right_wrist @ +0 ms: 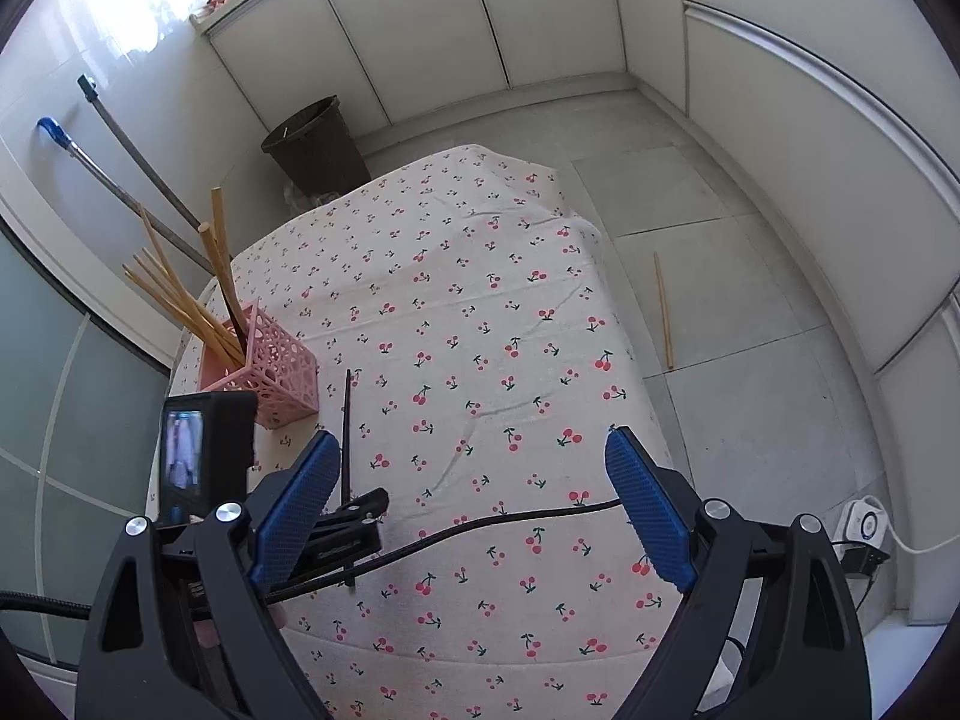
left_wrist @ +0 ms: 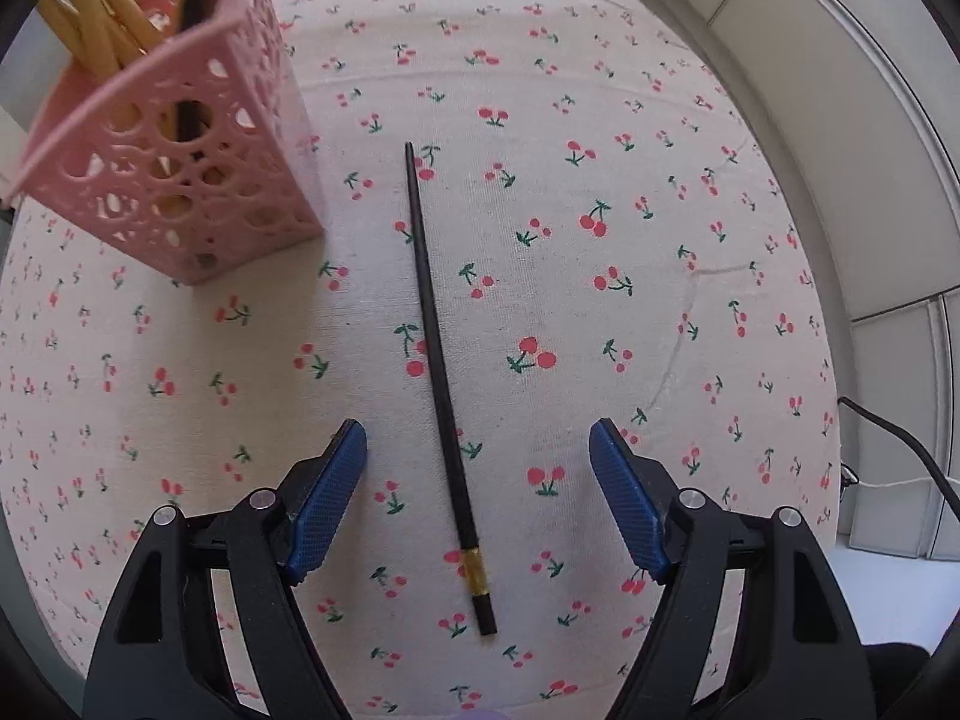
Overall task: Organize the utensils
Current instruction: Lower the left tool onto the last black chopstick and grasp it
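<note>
Below, left gripper [left_wrist: 477,456] spread over black chopstick [left_wrist: 441,372], right gripper [right_wrist: 474,486] spread, pink holder [left_wrist: 180,180] nearby

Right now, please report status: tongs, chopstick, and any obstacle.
Left tongs open, straddling black chopstick lying flat on the tablecloth. Right tongs open, empty. Pink holder stands left of it, apart. Nothing blocking.

The left gripper [left_wrist: 477,468] hangs above the cherry-print tablecloth [left_wrist: 600,150] on the desk, its blue pads spread wide. A black chopstick [left_wrist: 441,384] with a gold band lies flat between them, touching neither. At upper left, a pink perforated holder [left_wrist: 180,180] contains wooden chopsticks [left_wrist: 102,18] and a dark one [left_wrist: 195,6].
</note>
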The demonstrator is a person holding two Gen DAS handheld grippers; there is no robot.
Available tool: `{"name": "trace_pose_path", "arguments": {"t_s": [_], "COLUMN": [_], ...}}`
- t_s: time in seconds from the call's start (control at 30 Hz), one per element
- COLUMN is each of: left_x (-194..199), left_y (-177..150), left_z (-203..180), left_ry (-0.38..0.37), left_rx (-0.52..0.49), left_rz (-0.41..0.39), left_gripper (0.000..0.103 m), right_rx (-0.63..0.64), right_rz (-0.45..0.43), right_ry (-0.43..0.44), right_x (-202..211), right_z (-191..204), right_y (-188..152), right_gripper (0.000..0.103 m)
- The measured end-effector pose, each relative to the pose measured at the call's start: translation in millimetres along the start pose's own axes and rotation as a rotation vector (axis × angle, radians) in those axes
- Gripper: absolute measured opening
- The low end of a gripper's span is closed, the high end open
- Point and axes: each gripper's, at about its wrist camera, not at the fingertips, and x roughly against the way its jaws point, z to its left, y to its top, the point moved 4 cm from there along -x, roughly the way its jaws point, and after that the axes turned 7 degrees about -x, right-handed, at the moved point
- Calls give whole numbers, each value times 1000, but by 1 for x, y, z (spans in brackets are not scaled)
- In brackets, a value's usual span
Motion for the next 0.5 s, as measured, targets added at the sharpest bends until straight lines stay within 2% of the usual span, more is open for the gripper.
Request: {"name": "trace_pose_path", "arguments": {"t_s": [0.1, 0.2, 0.27, 0.33, 0.43, 0.5], "left_x": [-8, -15, -16, -15, -16, -15], "left_y": [14, 28, 40, 52, 64, 66], "left_z": [-11, -32, -46, -52, -52, -45], "left_ry": [29, 63, 100, 80, 39, 21], "left_rx": [-26, -103, -169, -186, -188, -179], "left_rz": [-9, -46, -92, -117, -131, -143], "left_gripper": [88, 85, 73, 48, 15, 9], "right_rx": [-48, -91, -116, -138, -163, -168], "right_rz": [3, -4, -3, 0, 18, 33], "right_ry": [25, 30, 29, 30, 35, 33], "right_x": [2, 5, 5, 4, -1, -5], "right_z": [-11, -23, -29, -35, -41, -41], "right_y": [7, 14, 17, 19, 20, 19], "right_gripper": [87, 87, 87, 87, 87, 87]}}
